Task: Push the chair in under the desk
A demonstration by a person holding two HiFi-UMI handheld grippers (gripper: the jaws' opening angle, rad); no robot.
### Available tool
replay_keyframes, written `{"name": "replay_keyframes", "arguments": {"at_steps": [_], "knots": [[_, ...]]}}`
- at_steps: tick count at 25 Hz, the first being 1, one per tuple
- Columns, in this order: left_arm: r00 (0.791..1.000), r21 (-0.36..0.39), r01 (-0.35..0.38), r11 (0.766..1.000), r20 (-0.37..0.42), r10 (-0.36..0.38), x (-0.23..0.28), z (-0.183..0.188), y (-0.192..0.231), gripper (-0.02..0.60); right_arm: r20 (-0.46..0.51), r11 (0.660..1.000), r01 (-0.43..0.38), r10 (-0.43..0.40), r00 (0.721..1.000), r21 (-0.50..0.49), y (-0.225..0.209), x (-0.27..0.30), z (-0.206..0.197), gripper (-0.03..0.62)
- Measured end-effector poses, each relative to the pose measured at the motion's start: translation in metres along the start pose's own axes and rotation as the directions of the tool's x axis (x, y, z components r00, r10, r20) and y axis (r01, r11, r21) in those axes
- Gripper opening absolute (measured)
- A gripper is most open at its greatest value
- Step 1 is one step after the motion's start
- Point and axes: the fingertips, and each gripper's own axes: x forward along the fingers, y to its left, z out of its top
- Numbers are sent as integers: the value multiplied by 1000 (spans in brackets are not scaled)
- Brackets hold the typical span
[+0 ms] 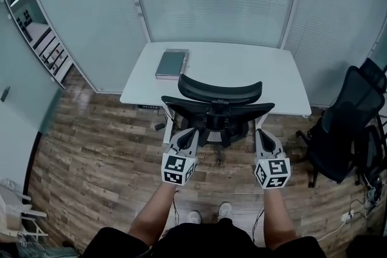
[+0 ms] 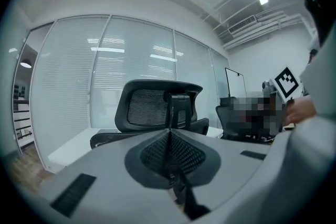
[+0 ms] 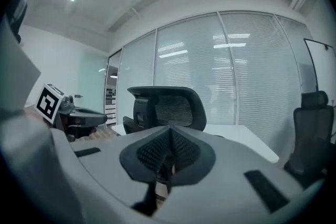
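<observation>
A black mesh office chair (image 1: 217,107) stands in front of the white desk (image 1: 242,69), its seat partly under the desk edge and its back towards me. My left gripper (image 1: 188,133) is just behind the left end of the backrest, and my right gripper (image 1: 261,133) is behind the right end. Whether either touches the chair I cannot tell. Both are shut with nothing between the jaws. In the left gripper view the shut left gripper (image 2: 169,134) points at the chair's headrest (image 2: 157,107). The right gripper (image 3: 169,131) faces the chair's headrest (image 3: 168,107) from the other side.
A grey book (image 1: 172,63) lies on the desk's left part. A second black chair (image 1: 351,124) stands at the right, with cables (image 1: 357,214) on the wood floor beside it. Glass walls with blinds enclose the desk. A white rack (image 1: 18,214) is at the bottom left.
</observation>
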Motion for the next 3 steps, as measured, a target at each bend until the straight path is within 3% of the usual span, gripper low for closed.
{"name": "replay_keyframes", "arguments": {"at_steps": [3], "knots": [[1000,0,12,1000,5,-12,2,4,-1,12,-5,1000,-8,8,1000,-23,0,4,1,2]]}}
